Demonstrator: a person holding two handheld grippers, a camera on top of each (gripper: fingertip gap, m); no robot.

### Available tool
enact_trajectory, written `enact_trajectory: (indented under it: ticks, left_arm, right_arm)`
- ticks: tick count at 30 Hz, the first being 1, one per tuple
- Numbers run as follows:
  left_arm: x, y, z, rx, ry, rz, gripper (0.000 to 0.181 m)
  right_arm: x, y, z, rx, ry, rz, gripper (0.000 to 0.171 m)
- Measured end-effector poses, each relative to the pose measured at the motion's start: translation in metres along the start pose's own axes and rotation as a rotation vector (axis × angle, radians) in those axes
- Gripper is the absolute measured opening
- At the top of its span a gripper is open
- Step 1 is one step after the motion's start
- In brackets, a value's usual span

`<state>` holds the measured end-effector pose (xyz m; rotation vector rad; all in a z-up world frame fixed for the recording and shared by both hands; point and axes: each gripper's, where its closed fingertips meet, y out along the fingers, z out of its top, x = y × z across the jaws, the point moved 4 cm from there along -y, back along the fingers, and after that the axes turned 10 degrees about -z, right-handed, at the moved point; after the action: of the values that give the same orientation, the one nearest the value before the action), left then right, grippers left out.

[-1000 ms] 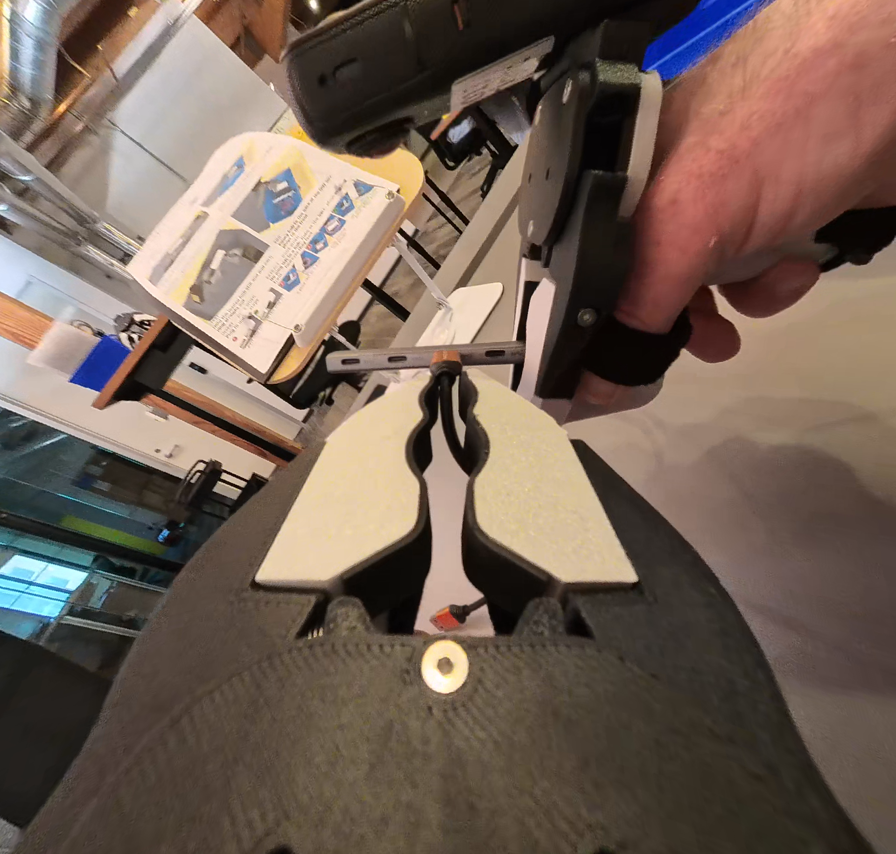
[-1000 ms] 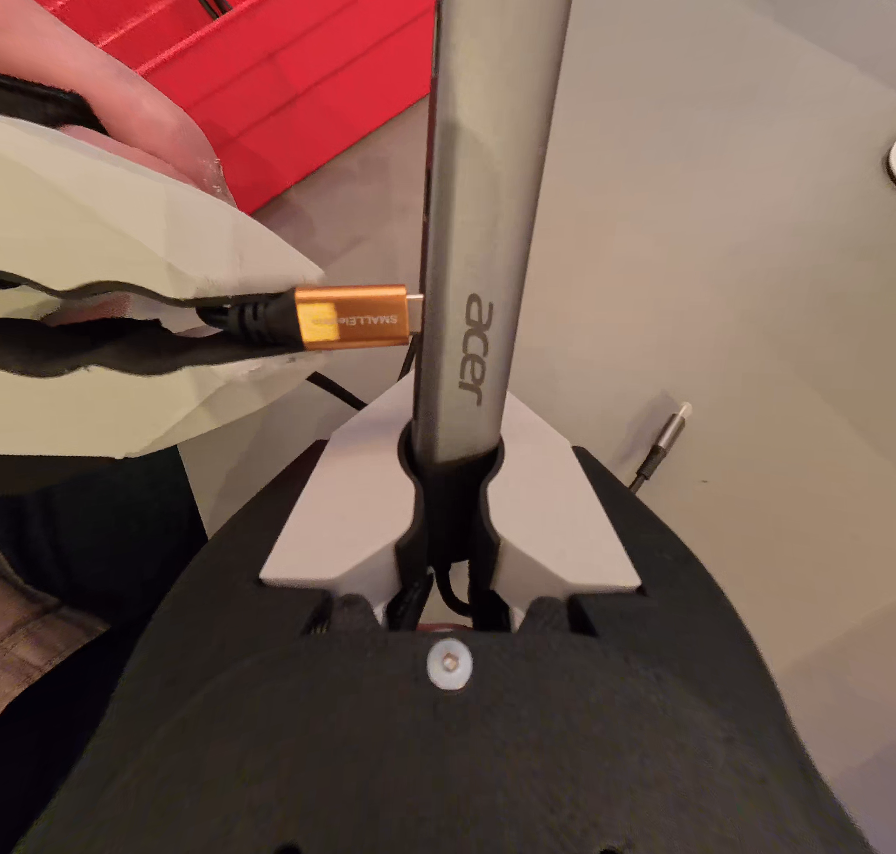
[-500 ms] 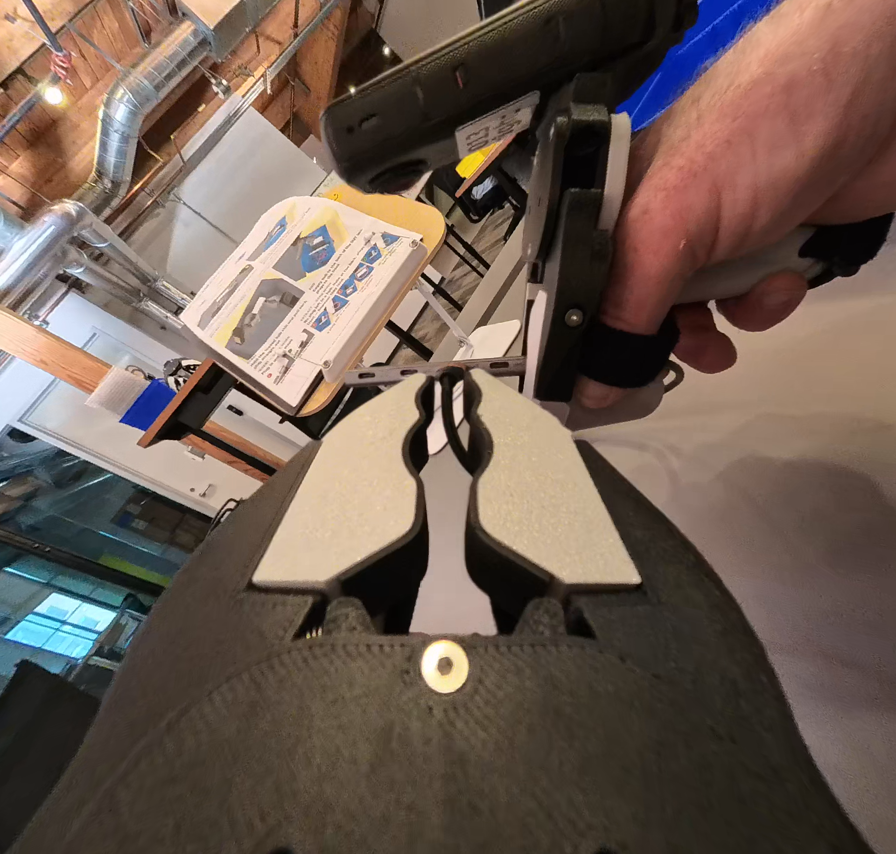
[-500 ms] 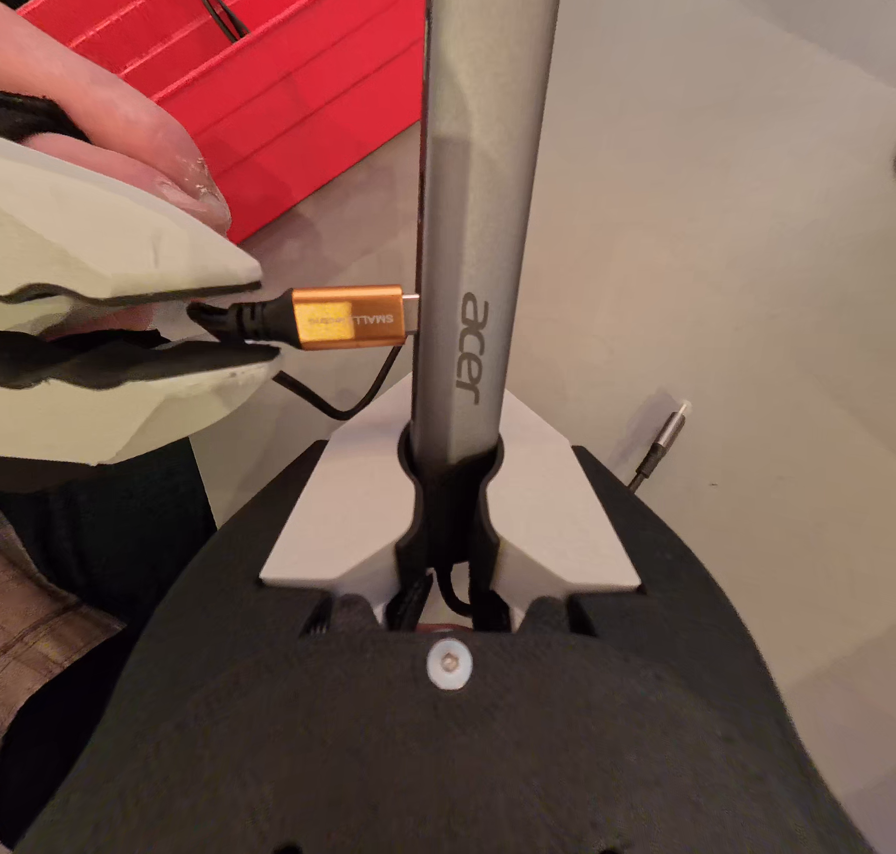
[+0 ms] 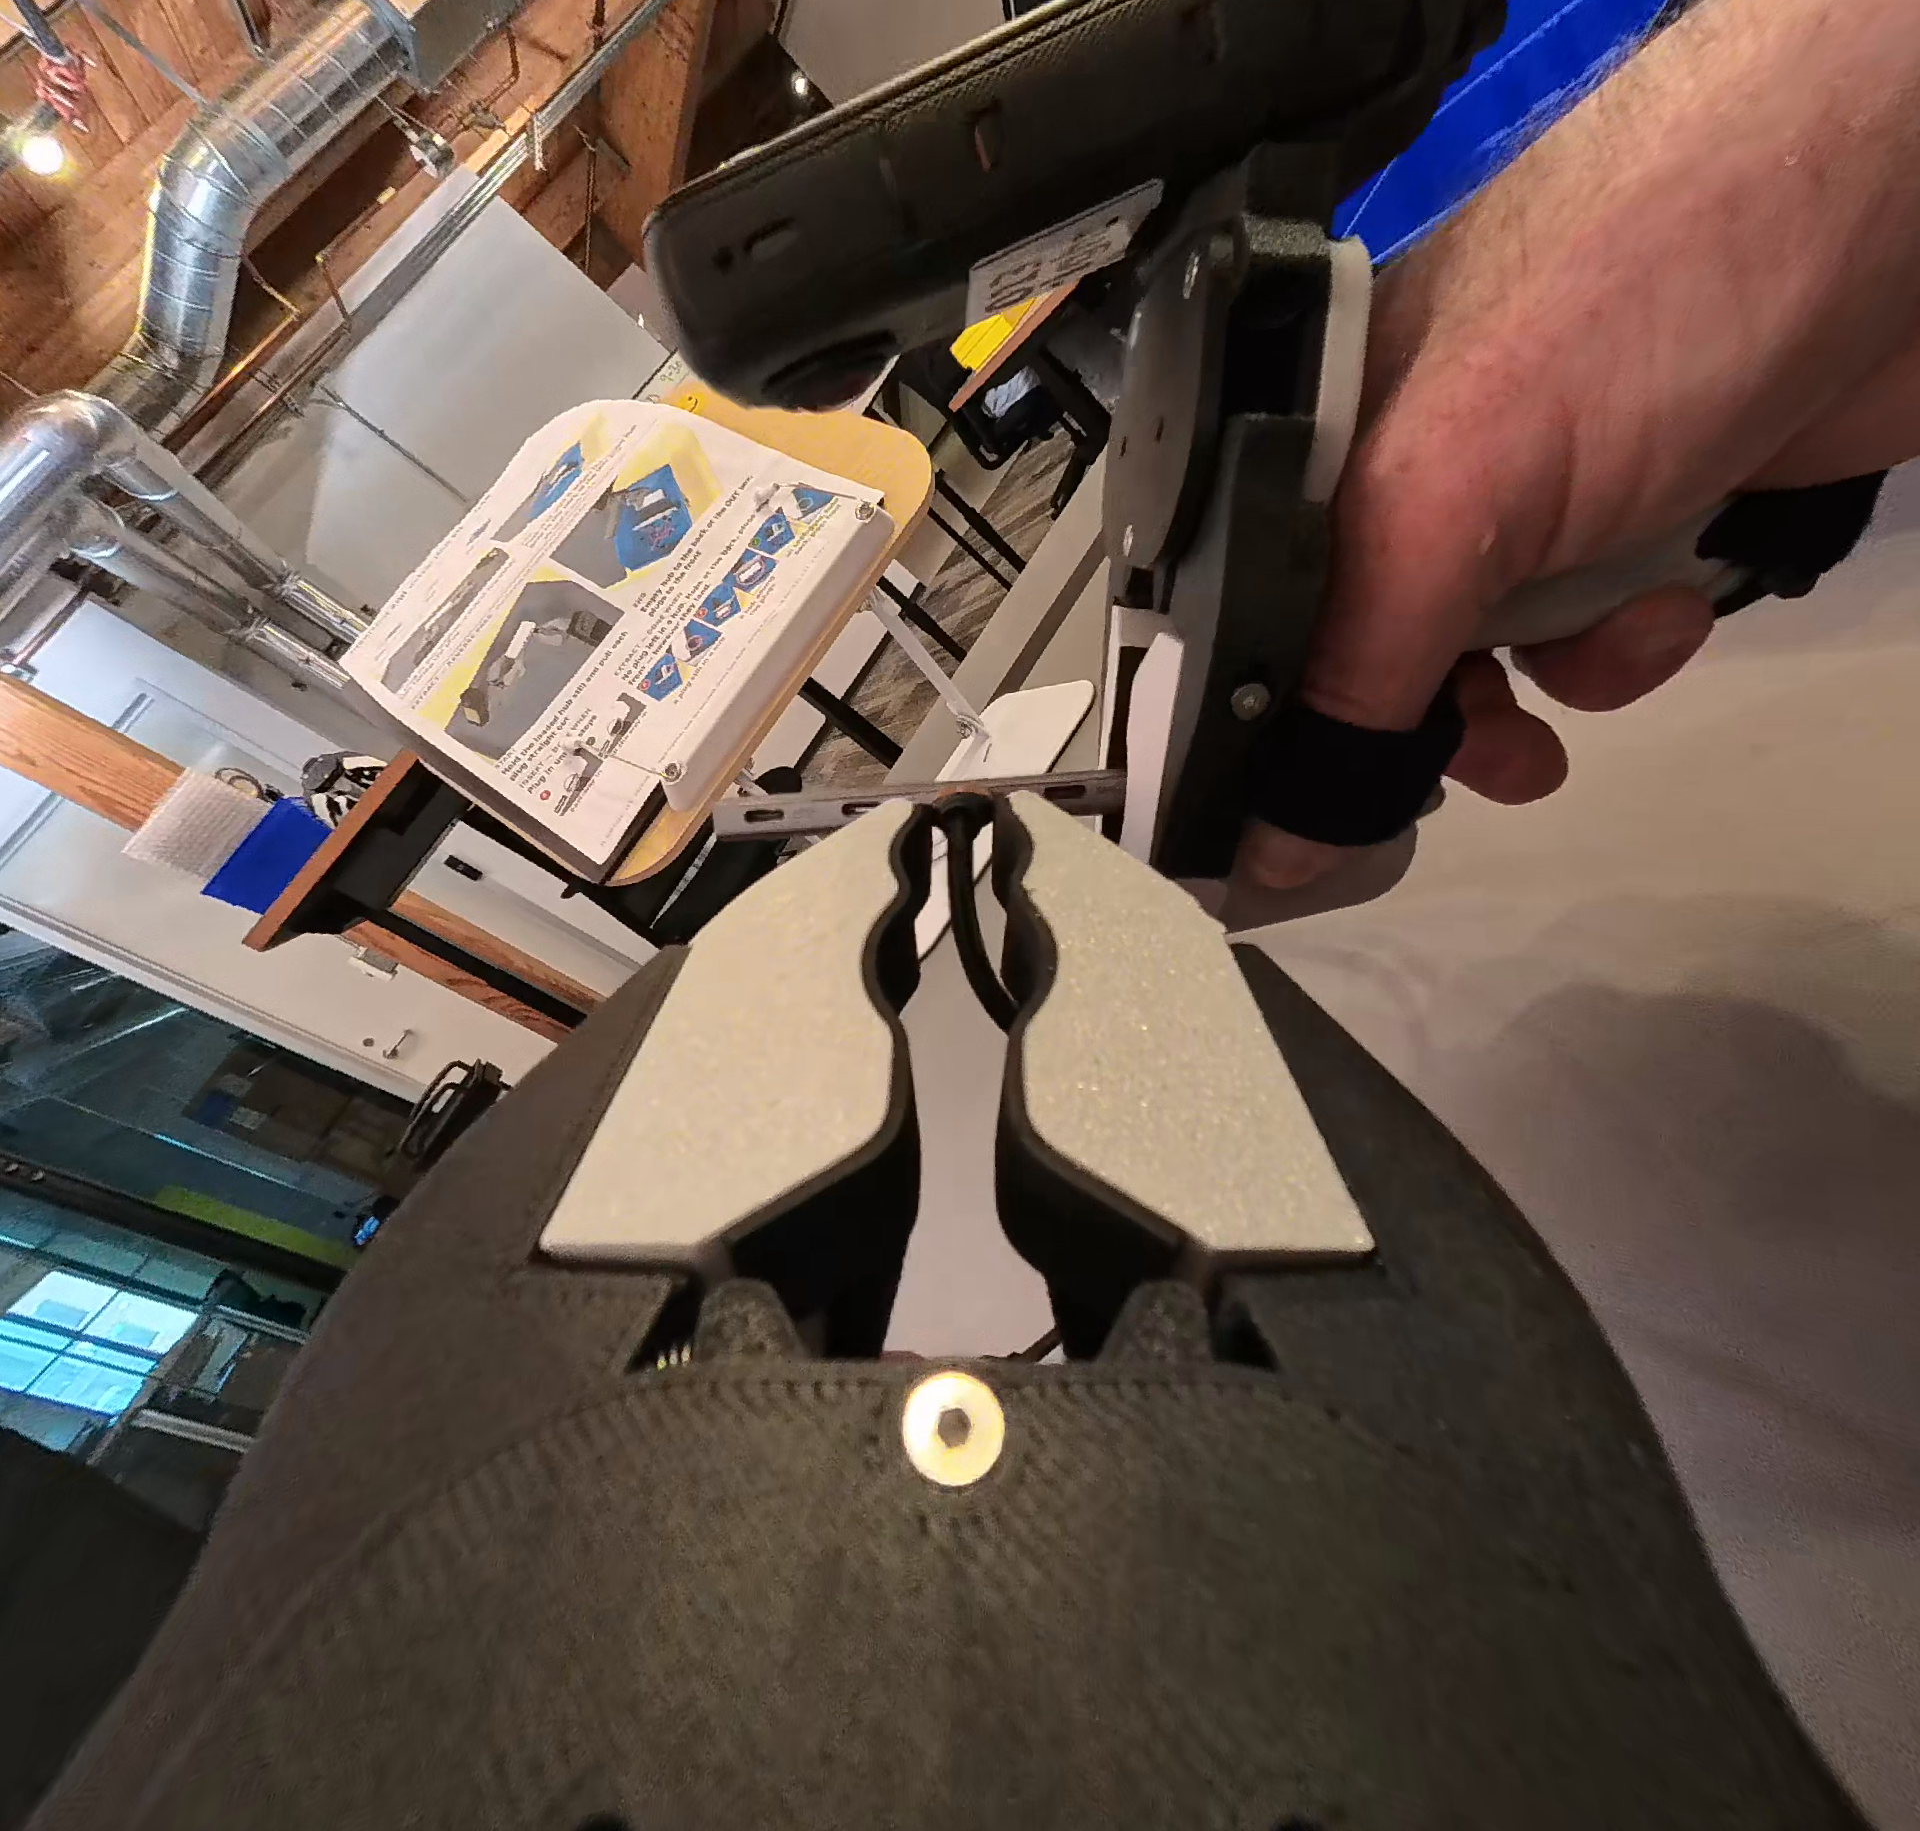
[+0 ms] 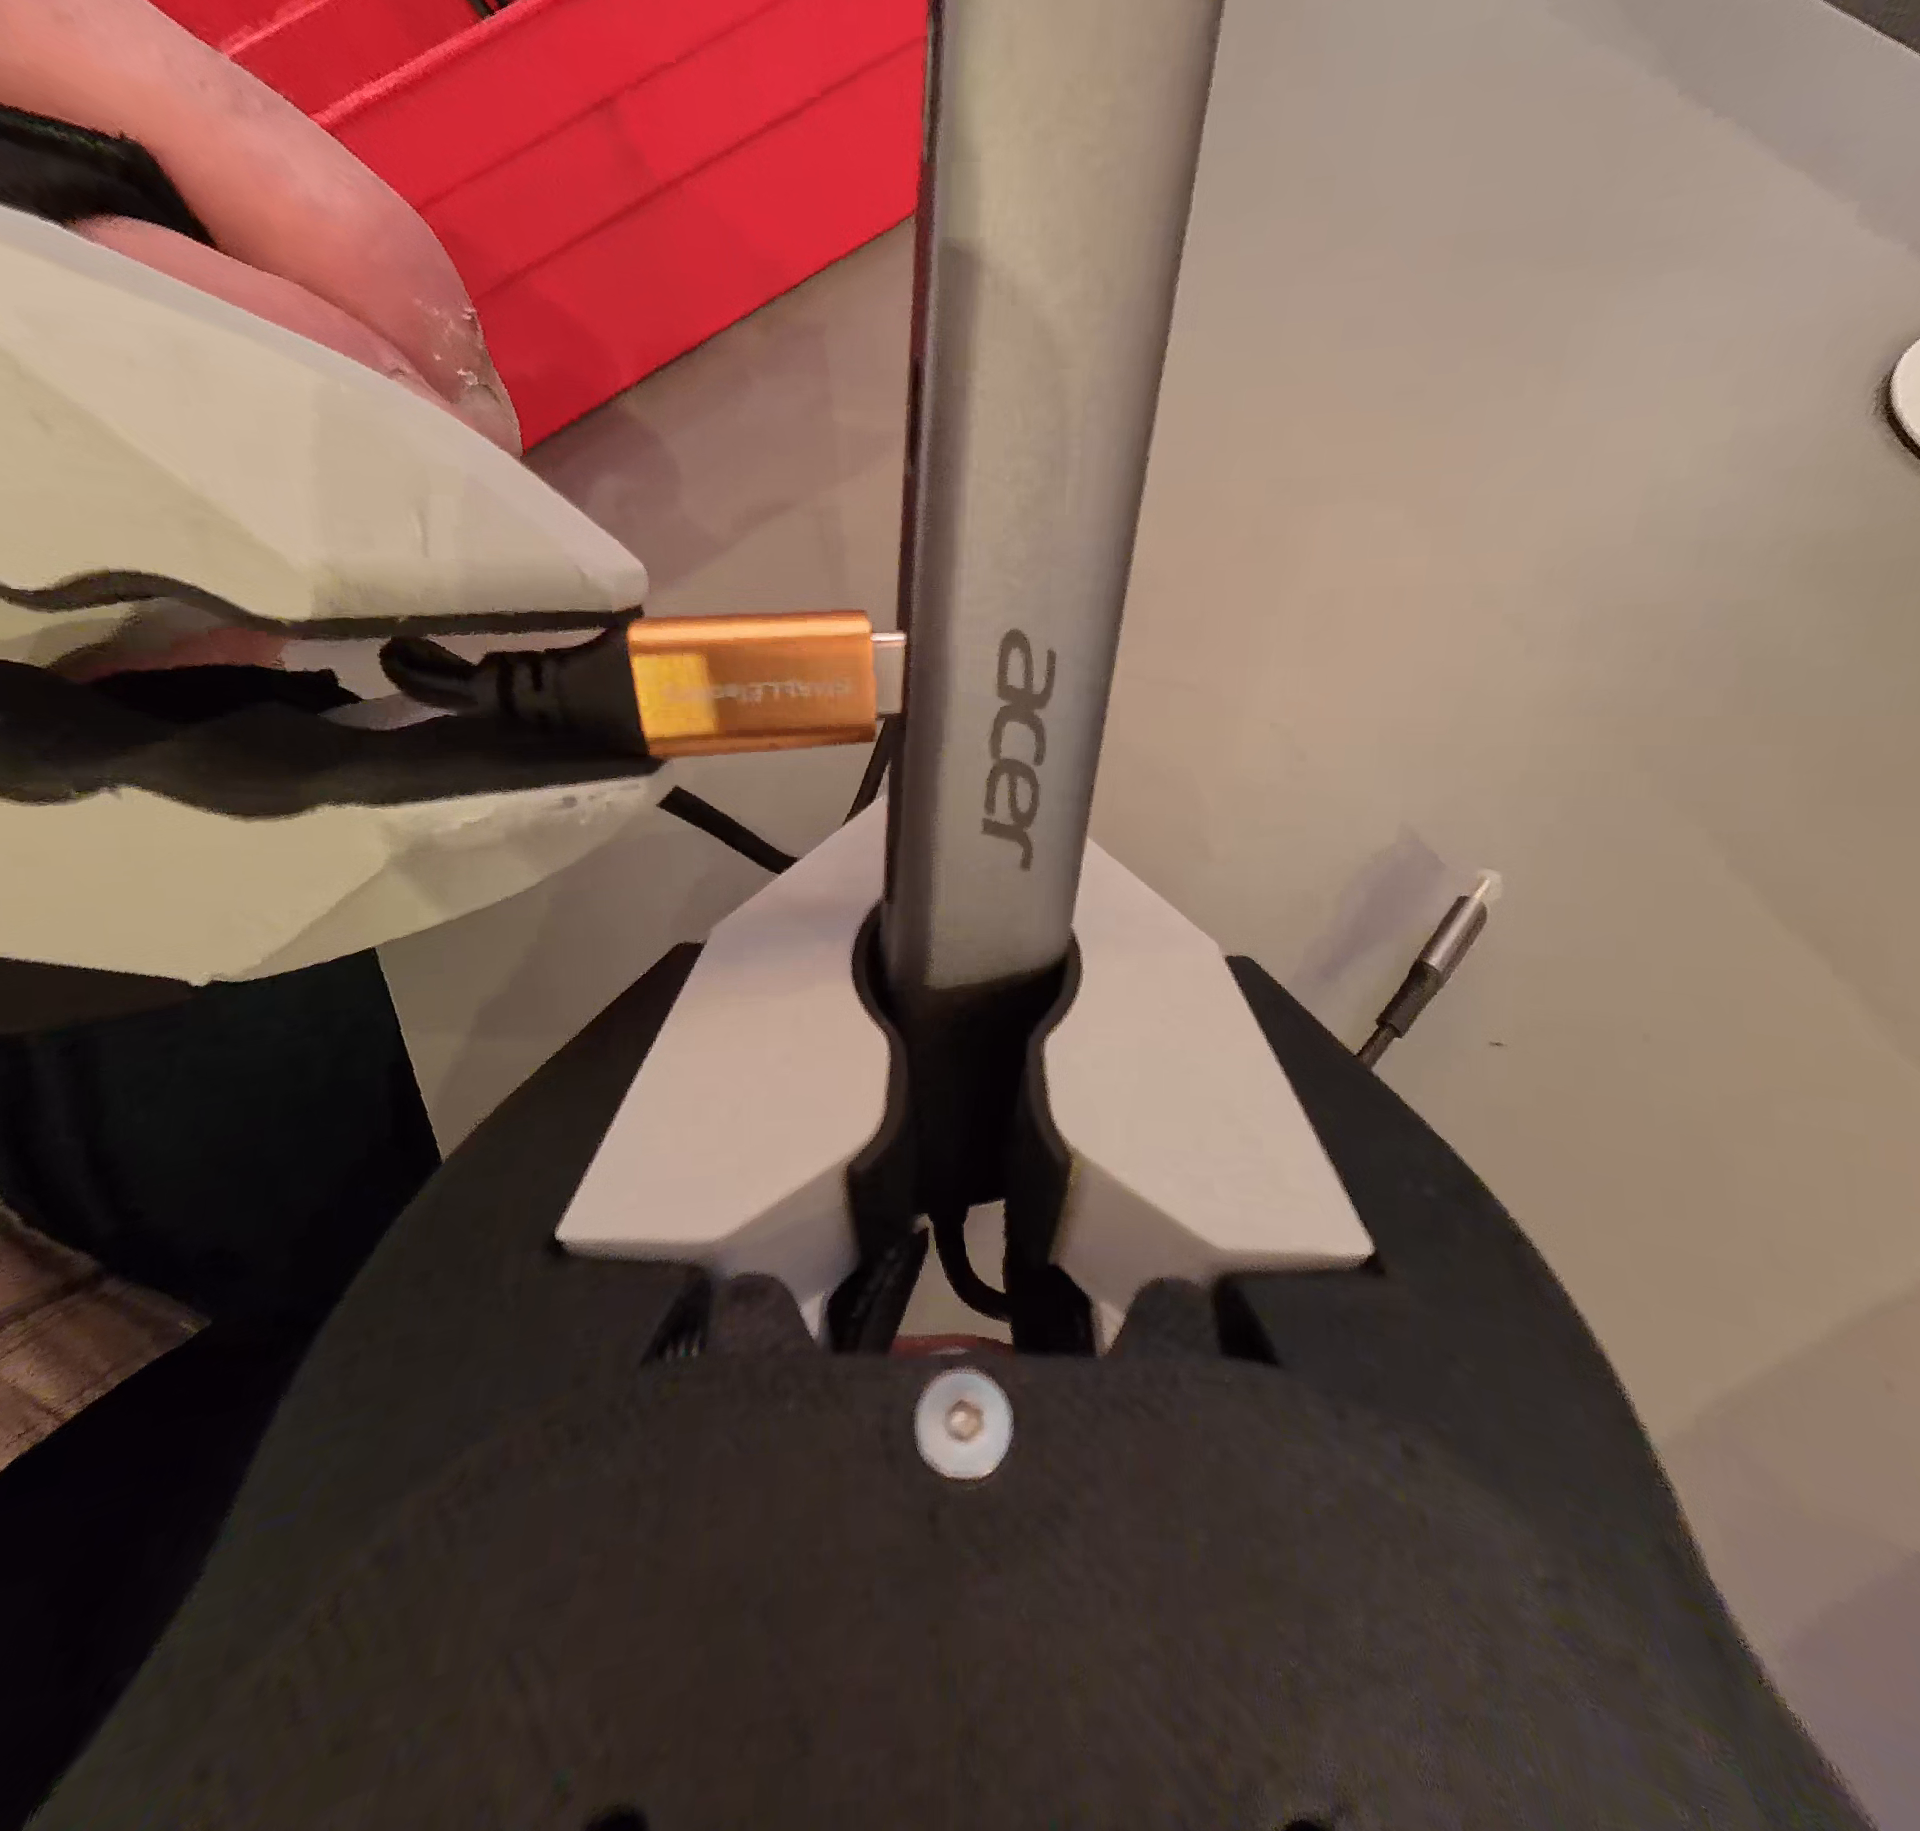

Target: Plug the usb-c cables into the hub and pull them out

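Fingers of your left gripper (image 5: 951, 825) are pinched on one black cable (image 5: 971, 934) in the left wrist view, its orange plug (image 5: 961, 800) meeting the edge of the thin grey hub (image 5: 821, 809). Three slot ports show along that edge. Your right hand (image 5: 1621, 451) holds the right gripper (image 5: 1138, 794), which clamps the hub's far end. A stand with one printed sheet (image 5: 623, 618) is behind.

Your right wrist view shows the right gripper (image 6: 971, 960) clamped on the hub (image 6: 1049, 347), which stands upright between its fingers. Your left gripper (image 6: 634, 690) comes in from the left, closed on the cable just behind the orange plug (image 6: 753, 685); the plug's metal tip touches the hub's side. One red bin (image 6: 665, 119) lies behind with black cable in it; how many, you cannot tell. One grey-tipped cable (image 6: 1439, 960) lies on the table (image 6: 1558, 534).
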<state>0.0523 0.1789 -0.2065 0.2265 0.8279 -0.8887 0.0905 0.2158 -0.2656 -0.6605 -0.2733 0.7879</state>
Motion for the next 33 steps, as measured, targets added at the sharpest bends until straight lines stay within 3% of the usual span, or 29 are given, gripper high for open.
enact_trajectory:
  ticks: [22, 33]
  left_arm:
    - [-0.005, 0.001, -0.005, -0.043, -0.114, -0.143, 0.010]
    - [-0.014, 0.001, 0.008, -0.046, -0.090, -0.155, 0.010]
  right_arm:
    - [0.007, -0.001, -0.002, -0.051, -0.104, -0.123, 0.010]
    - [0.010, -0.013, 0.010, 0.029, -0.076, -0.101, 0.009]
